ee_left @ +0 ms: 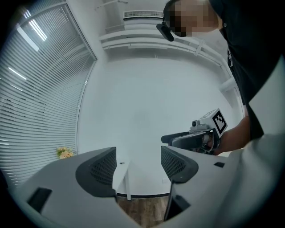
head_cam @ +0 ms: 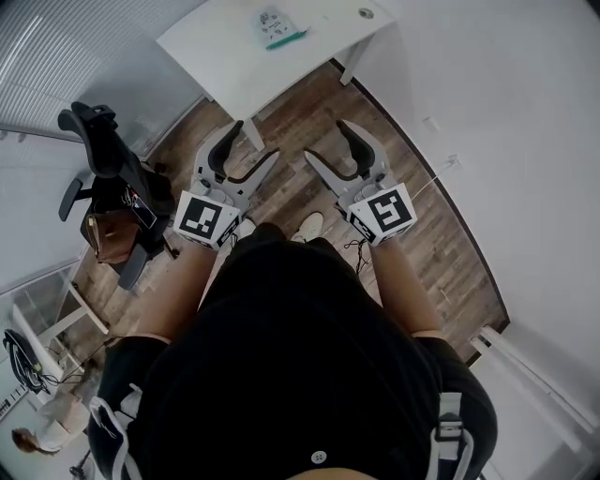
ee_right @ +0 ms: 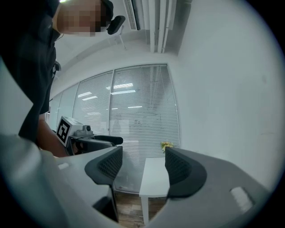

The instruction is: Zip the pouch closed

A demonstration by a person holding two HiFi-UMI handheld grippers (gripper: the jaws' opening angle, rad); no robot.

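In the head view a small pale pouch [head_cam: 277, 26] with a green strip along one edge lies on the white table [head_cam: 225, 56], far ahead of both grippers. My left gripper [head_cam: 253, 141] and right gripper [head_cam: 325, 141] are held level above the wooden floor, short of the table, side by side. Both are open with nothing between the jaws. The left gripper view shows its own open jaws [ee_left: 138, 162] with the table's end beyond, and the right gripper [ee_left: 196, 138] off to the side. The right gripper view shows open jaws [ee_right: 143, 162] in front of the table [ee_right: 153, 178]. The pouch shows in neither gripper view.
A black office chair [head_cam: 103, 159] with a brown bag [head_cam: 111, 234] stands at the left. A small round thing [head_cam: 366, 13] sits at the table's far right end. Yellow flowers [ee_right: 166, 145] stand by the window blinds. White walls close in at the right.
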